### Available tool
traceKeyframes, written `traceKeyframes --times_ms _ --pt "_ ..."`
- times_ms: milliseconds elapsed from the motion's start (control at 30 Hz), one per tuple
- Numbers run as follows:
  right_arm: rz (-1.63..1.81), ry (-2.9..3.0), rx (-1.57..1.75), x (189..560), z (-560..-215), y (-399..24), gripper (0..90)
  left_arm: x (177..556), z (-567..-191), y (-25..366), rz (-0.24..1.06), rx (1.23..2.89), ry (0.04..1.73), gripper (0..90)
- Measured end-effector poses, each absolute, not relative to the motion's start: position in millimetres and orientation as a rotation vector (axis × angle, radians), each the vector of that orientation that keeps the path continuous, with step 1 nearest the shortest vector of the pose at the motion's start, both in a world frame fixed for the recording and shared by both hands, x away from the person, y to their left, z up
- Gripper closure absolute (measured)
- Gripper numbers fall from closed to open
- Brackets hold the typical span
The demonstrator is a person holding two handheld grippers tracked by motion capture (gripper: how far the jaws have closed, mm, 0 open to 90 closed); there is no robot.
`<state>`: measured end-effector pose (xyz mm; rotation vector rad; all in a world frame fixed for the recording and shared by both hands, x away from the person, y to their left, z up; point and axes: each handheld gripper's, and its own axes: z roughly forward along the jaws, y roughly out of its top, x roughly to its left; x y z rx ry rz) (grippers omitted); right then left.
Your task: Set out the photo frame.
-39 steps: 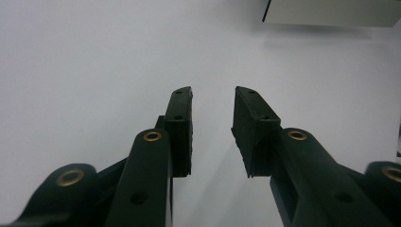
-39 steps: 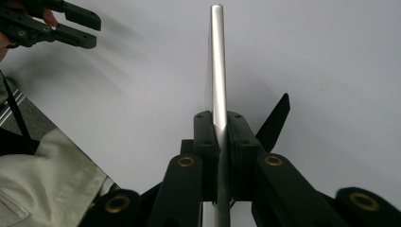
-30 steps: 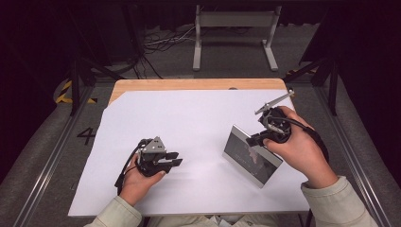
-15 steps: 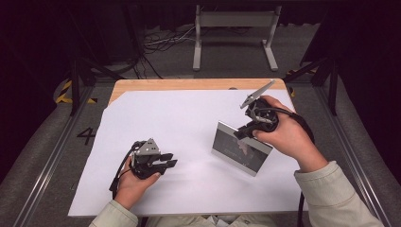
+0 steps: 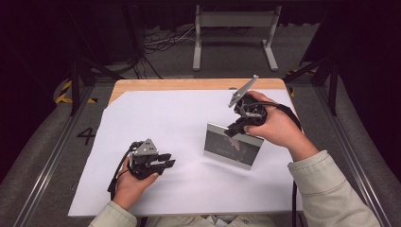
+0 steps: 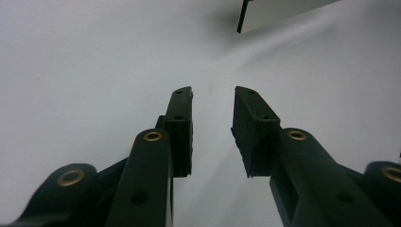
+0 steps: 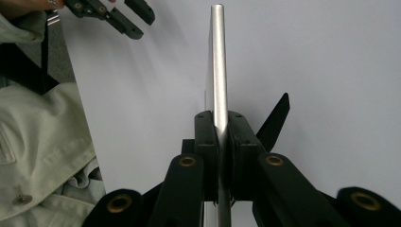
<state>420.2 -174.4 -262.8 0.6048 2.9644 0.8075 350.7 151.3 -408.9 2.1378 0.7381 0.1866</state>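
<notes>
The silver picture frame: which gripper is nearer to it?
Right. The right gripper is clamped on the picture frame's top edge; the left gripper rests open on the white sheet, apart from it.

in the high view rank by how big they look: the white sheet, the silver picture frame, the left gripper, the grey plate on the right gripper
1. white sheet, by far the largest
2. picture frame, held in the right gripper
3. left gripper, smaller than the frame
4. grey plate, smallest, though it stands tilted, so it may look smaller than it is
</notes>
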Motion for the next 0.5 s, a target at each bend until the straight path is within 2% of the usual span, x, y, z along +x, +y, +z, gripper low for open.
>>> traceKeyframes --times_ms 500 --pt "0.771 3.063 0.358 426.1 -269.4 -163.5 84.7 353.3 -409.0 148.2 0.187 2.146 0.721 69.1"
